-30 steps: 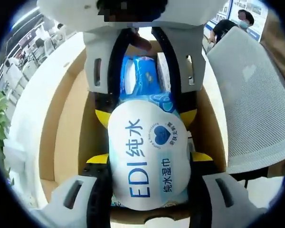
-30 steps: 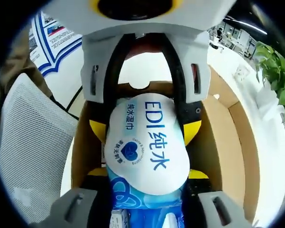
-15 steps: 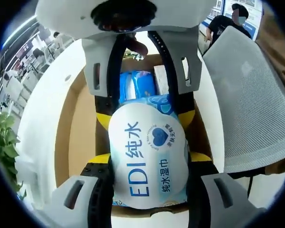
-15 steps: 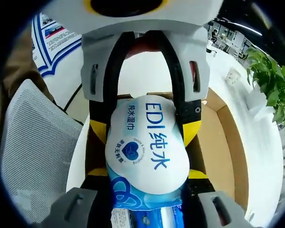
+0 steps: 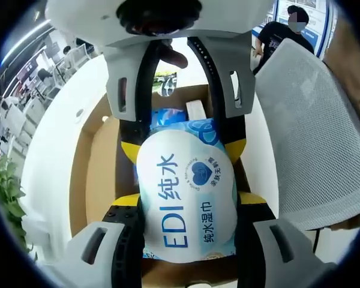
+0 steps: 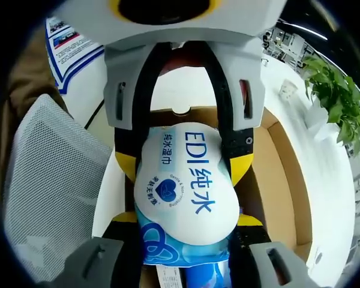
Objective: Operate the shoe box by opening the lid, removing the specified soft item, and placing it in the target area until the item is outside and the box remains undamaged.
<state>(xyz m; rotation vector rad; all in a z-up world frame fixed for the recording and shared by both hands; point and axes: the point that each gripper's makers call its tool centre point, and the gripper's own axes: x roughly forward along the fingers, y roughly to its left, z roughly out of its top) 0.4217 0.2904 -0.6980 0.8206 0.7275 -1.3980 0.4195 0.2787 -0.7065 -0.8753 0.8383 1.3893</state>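
the soft blue-and-white pack of wet wipes (image 5: 186, 198) hangs above the open brown cardboard shoe box (image 5: 99, 174), pinched at opposite ends by the left gripper (image 5: 186, 207) and right gripper (image 6: 183, 207); a grey mesh chair (image 5: 312, 138) stands beside the box.

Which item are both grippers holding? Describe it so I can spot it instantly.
Above the open cardboard shoe box, the left gripper and right gripper clamp a wet-wipes pack from opposite ends. Its white oval label reading EDI marks it.
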